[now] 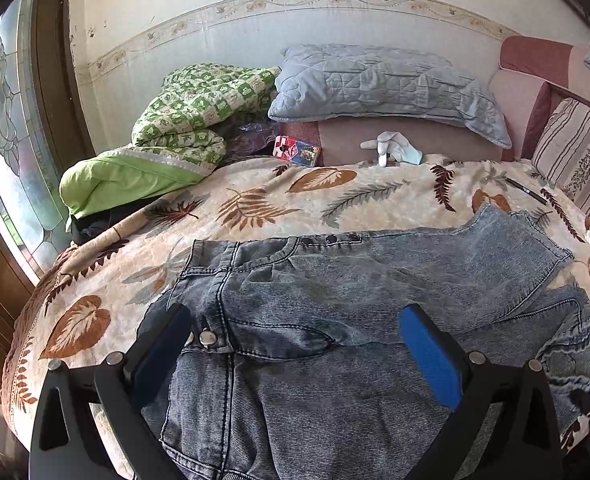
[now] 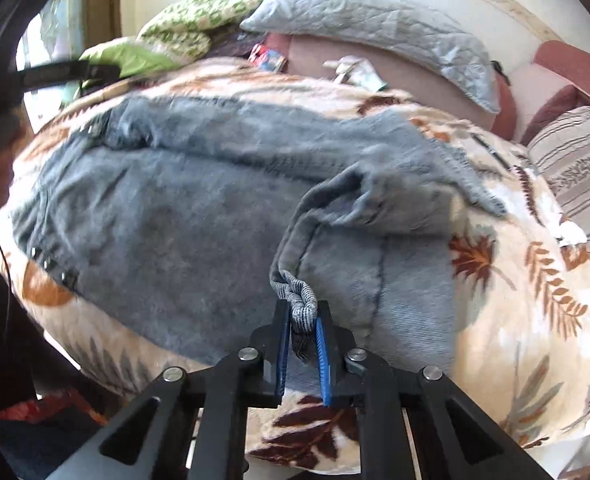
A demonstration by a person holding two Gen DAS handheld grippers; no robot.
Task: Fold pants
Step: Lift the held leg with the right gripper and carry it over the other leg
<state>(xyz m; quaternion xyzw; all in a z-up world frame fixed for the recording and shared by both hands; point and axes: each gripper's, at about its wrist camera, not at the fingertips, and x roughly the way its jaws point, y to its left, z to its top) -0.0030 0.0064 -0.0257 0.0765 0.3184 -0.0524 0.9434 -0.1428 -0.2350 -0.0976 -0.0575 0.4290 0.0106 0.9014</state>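
Only the right wrist view shows the right gripper (image 2: 302,322) pinching a bunched edge of the grey pants (image 2: 183,216) low in the middle, while the left wrist view shows the left gripper (image 1: 295,334) spread wide above the pants on the leafy blanket (image 1: 255,200), and no writing is clear enough to read.

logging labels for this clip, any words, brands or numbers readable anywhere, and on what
None can be read.
Card pack by the pillow: printed pictures, lettering too small.
Pen on the blanket: pale mark, too small.
Jeans: no label visible; snaps too small to read.
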